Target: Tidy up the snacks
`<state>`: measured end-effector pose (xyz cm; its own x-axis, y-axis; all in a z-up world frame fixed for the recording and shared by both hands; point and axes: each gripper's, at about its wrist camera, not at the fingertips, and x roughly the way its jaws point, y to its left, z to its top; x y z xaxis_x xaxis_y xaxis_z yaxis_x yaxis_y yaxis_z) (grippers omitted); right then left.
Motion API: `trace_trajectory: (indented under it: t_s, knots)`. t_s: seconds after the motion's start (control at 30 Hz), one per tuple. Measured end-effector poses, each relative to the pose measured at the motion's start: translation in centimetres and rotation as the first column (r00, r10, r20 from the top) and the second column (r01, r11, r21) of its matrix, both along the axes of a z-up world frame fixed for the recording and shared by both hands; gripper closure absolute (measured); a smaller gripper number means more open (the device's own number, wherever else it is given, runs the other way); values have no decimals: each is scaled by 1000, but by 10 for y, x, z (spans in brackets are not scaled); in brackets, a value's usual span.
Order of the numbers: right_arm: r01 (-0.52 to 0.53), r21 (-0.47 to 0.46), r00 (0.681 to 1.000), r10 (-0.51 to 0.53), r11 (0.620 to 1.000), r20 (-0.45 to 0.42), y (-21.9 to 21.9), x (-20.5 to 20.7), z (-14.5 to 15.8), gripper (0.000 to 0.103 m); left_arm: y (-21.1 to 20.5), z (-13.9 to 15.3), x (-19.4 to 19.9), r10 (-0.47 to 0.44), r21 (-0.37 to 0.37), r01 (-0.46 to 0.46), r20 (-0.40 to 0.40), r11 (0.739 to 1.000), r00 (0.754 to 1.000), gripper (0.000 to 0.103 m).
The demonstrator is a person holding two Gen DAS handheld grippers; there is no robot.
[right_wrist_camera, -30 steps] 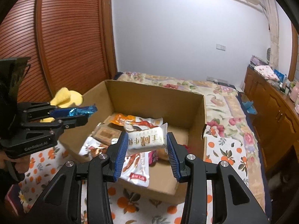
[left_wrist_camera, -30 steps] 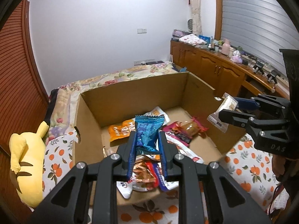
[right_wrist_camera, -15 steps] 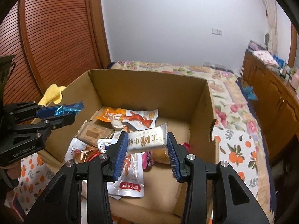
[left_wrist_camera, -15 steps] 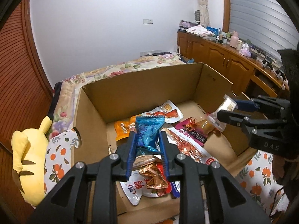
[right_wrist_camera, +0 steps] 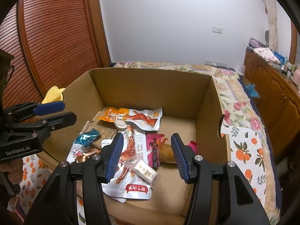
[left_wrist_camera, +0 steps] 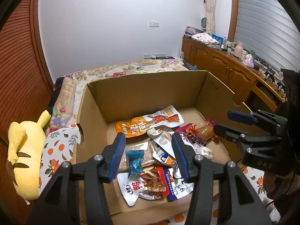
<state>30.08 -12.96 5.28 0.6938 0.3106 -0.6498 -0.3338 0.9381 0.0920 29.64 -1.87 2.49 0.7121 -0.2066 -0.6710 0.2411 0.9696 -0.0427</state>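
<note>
Left gripper [left_wrist_camera: 148,154] is hanging over the near-left part of the cardboard box [left_wrist_camera: 146,88], jaws spread wide, gripping nothing. The blue foil candy [left_wrist_camera: 134,162] is sitting in the gap between its fingers but touching neither, lying on the clear cracker pack [left_wrist_camera: 131,150] in the pile. From the right wrist view the same candy [right_wrist_camera: 86,139] is lying at the left side of the pile, just under the left gripper's [right_wrist_camera: 56,113] tips.

Right gripper [right_wrist_camera: 147,155] is hovering over the near-right part of the box [right_wrist_camera: 150,86], jaws also spread, nothing pinched. The small white wrapped snack [right_wrist_camera: 145,170] is showing between its fingers, blurred, over the long white-and-red crayfish pouch [right_wrist_camera: 131,161]; can't tell if it's resting or in the air. From the left wrist view the right gripper [left_wrist_camera: 225,122] is sticking in from the right, over the box's right side.

Rest of the pile on the box floor: orange-and-white crayfish pouch [left_wrist_camera: 150,122] toward the back, magenta pack with a brown sausage-like piece [left_wrist_camera: 196,133] at right, copper foil wrappers [left_wrist_camera: 153,181] and a white duck-print pouch [left_wrist_camera: 131,189] near the front edge.

Box is sitting on a bedsheet with an orange-fruit print [right_wrist_camera: 247,150]. Yellow Pikachu plush [left_wrist_camera: 24,159] is lying just left of the box. Wooden cabinets [left_wrist_camera: 225,67] are running along the right wall, slatted wooden wardrobe door [right_wrist_camera: 56,37] on the left.
</note>
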Motion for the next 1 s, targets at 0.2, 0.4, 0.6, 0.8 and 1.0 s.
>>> trace_trajectory:
  t_s: [0.2,0.4,0.6,0.8,1.0]
  knots:
    - [35,-8,998,-34,999,58,-1,-8,7,27,0,3,-6,16,2,-16,26,1000,1000,37]
    - [78,-49,992,-73,996,99,-1,-14,11,12,4,6,-10,40,-6,-40,67,999,997,18]
    - [94,-43,991,-89,995,96,0,-14,9,8,8,9,-15,42,-47,-38,90,998,995,5]
    - [119,-41,987,-114,992,114,-2,-18,12,6,11,14,-22,50,-60,-44,114,997,992,2]
    - [121,-19,986,-118,992,119,-7,-24,14,5,15,21,-37,65,-83,-54,141,995,988,1]
